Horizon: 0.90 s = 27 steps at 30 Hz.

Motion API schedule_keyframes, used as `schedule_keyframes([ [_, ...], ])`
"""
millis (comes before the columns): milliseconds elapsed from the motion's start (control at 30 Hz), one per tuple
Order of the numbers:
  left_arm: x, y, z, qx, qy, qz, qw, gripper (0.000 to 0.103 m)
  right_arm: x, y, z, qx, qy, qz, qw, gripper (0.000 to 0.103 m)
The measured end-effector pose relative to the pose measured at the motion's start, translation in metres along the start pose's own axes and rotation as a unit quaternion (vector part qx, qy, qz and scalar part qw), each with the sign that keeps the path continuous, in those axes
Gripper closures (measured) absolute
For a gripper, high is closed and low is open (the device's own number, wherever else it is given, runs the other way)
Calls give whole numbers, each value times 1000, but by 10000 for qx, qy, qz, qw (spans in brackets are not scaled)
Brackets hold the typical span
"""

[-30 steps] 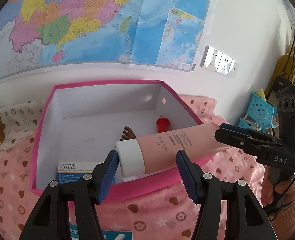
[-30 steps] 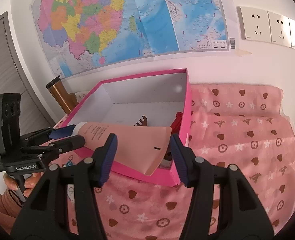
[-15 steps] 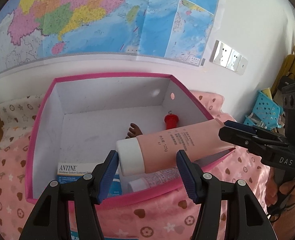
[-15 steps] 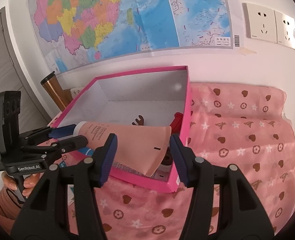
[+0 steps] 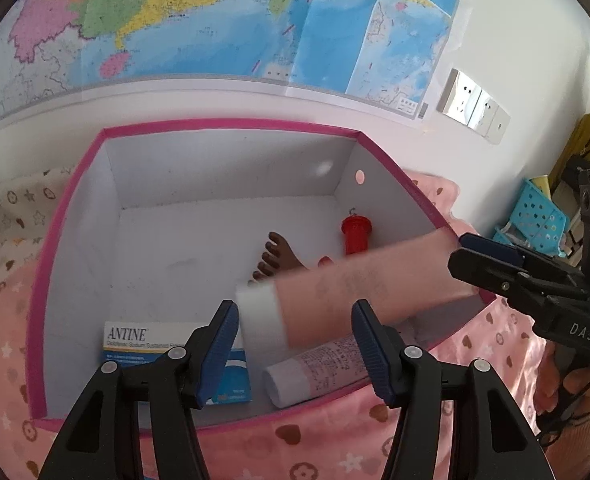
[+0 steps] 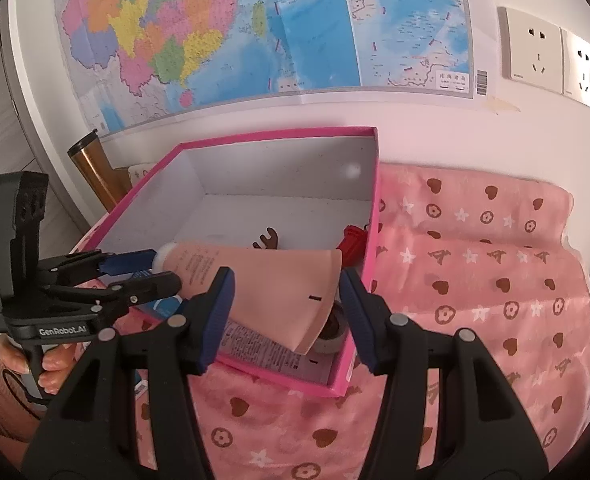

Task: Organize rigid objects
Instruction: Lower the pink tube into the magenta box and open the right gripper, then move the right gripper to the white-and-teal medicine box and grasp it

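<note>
Spanning the pink box [image 5: 391,168] near its front right corner, peach tube [image 5: 359,292] lies roughly level, white cap toward box's left wall, flat crimped tail over right rim. Left gripper [image 5: 295,344] pinches cap end, right gripper [image 6: 285,312] clamps tail.

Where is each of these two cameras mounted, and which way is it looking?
Left wrist view: rides the left gripper, looking down into the pink box; the right gripper and fingers of a hand show.
Right wrist view: rides the right gripper, facing the box from its other end; the left gripper shows.
Both share the peach tube, held at both ends.
</note>
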State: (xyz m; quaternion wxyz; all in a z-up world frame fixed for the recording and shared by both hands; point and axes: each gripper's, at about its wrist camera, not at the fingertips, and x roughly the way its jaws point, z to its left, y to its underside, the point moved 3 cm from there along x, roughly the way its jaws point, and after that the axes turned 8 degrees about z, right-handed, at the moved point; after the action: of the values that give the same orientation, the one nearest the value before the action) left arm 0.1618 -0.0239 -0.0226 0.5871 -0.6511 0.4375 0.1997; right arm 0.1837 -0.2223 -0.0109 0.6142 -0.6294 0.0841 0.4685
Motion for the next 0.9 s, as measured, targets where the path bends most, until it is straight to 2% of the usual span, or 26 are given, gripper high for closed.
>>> schedule_keyframes([
  [267, -4, 1, -2, 125, -63, -104, 9998, 44, -9, 0, 2, -11, 115, -114, 9999, 46],
  [467, -38, 15, 0, 252, -161, -542, 9981, 42, -23, 8, 8, -26, 0, -244, 9997, 46],
  [700, -82, 42, 20, 216, -349, -925, 9949, 38, -41, 27, 33, -230, -566, -332, 9976, 45],
  [900, -85, 75, 48, -94, -613, -682, 9957, 38, -23, 54, 60, -393, -979, 87, 9944, 45],
])
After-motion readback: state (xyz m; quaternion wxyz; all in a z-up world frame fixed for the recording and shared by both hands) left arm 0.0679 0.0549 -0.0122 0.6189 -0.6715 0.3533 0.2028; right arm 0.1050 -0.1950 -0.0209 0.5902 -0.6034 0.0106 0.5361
